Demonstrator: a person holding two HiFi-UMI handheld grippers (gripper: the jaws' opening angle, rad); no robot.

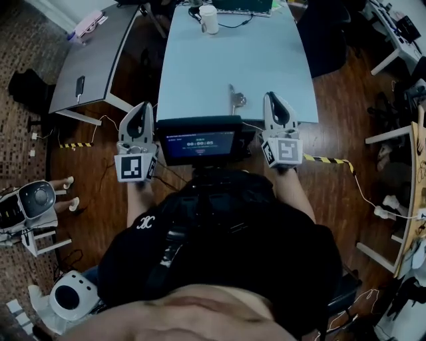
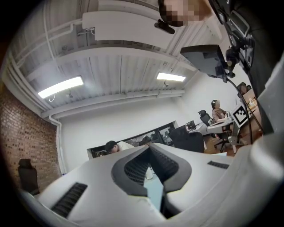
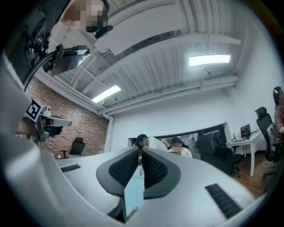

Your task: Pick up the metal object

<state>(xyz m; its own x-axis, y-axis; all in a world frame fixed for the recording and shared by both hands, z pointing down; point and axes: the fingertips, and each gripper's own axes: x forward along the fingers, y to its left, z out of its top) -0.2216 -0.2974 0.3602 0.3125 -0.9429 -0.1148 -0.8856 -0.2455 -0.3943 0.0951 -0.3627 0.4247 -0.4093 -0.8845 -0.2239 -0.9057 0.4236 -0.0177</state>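
Note:
The metal object (image 1: 235, 100), small and shiny with a thin stem, lies on the light blue table (image 1: 219, 60) near its front edge. In the head view my right gripper (image 1: 275, 97) hangs over that edge, just right of the object and apart from it. Its jaws stand a thin slit apart with nothing between them (image 3: 140, 151). My left gripper (image 1: 140, 106) is off the table's left front corner, farther from the object. Its tips meet, empty (image 2: 148, 147). Neither gripper view shows the object.
A white cup (image 1: 209, 18) and a keyboard (image 1: 243, 6) stand at the table's far end. A grey table (image 1: 93, 60) with a phone (image 1: 80, 85) is at the left. A small screen (image 1: 200, 143) sits between the grippers. Striped tape (image 1: 326, 160) marks the floor.

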